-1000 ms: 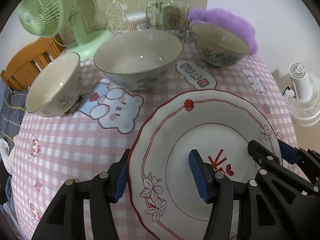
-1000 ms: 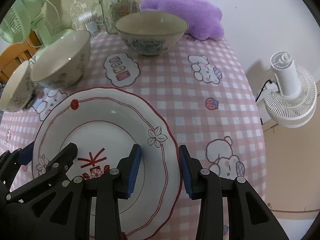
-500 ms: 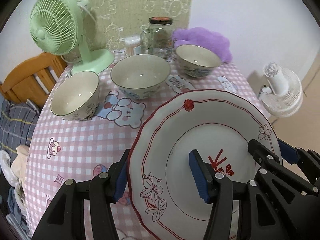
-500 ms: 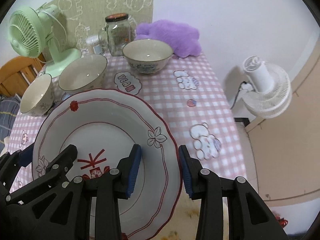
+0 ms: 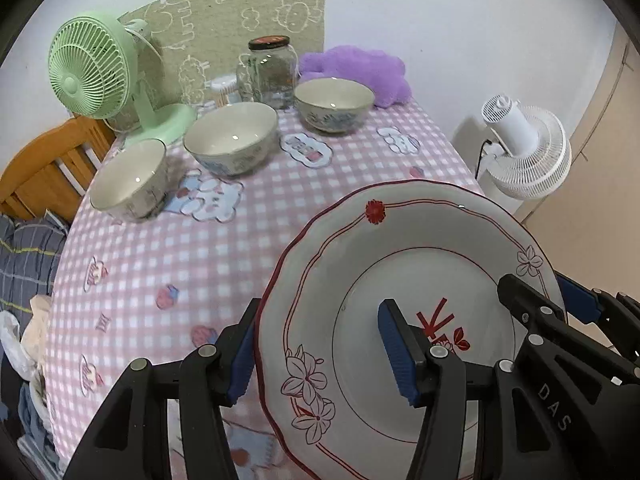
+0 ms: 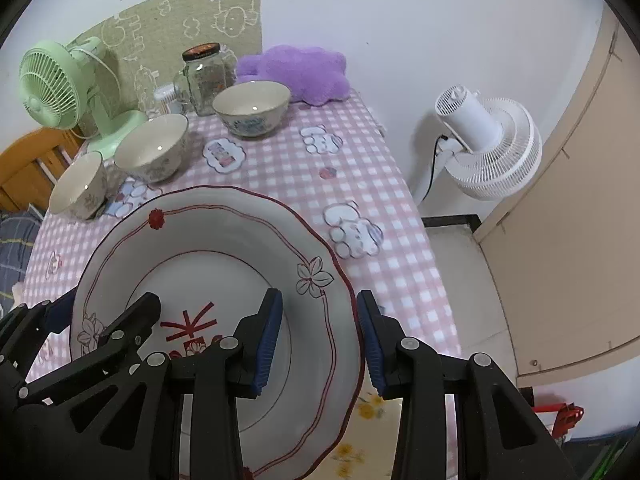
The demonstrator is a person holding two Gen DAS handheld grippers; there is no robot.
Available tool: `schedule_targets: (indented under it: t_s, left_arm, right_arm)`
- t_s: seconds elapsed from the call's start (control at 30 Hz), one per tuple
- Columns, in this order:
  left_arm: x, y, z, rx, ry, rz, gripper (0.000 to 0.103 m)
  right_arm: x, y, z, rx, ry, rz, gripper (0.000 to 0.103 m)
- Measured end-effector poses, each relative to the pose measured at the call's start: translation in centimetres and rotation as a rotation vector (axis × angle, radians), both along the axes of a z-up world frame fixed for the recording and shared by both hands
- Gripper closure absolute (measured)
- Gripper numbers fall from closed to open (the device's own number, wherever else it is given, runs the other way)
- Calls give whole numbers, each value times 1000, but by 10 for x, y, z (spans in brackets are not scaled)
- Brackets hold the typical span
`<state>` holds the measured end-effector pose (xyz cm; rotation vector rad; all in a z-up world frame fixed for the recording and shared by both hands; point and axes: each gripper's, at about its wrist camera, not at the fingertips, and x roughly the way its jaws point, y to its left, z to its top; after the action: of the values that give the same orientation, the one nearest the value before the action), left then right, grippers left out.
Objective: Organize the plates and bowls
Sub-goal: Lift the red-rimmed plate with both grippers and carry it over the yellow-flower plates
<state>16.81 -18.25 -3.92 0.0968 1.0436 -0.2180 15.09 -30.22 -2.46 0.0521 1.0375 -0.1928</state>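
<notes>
Plate (image 5: pixel 420 280): lifted above the pink checked table (image 5: pixel 280 208), carried between both tools.
Left tool (image 5: pixel 320 350): clamped on the plate's left rim.
Right tool (image 6: pixel 318 338): clamped on its right rim.
Bowls (image 5: pixel 234 138): three, on the table's far side.

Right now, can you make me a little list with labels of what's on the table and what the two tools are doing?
held thing: plate, white with red rim and flowers, lifted above the table
left tool: clamped on the plate's left rim
right tool: clamped on the plate's right rim
bowls: three on the table, small bowl, large bowl, far bowl
behind the bowls: green fan, glass jar, purple cushion
beside the table: white fan
</notes>
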Motion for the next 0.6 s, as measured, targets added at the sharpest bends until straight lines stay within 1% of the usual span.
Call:
schedule_targets:
  t_s: [0.17,0.33,0.6]
  left_arm:
    - [-18,-24,-10,9,17,-11,45]
    - [-28,-40,-30,1,65,11,44]
    - [-38,-55,-50,-1,118,45,44]
  right_arm:
    - [-17,-26,-11,-3,27,15,61]
    - [-27,-45,-26,0,67,30,61]
    - [-35,-60,-45,-3,131,62,61]
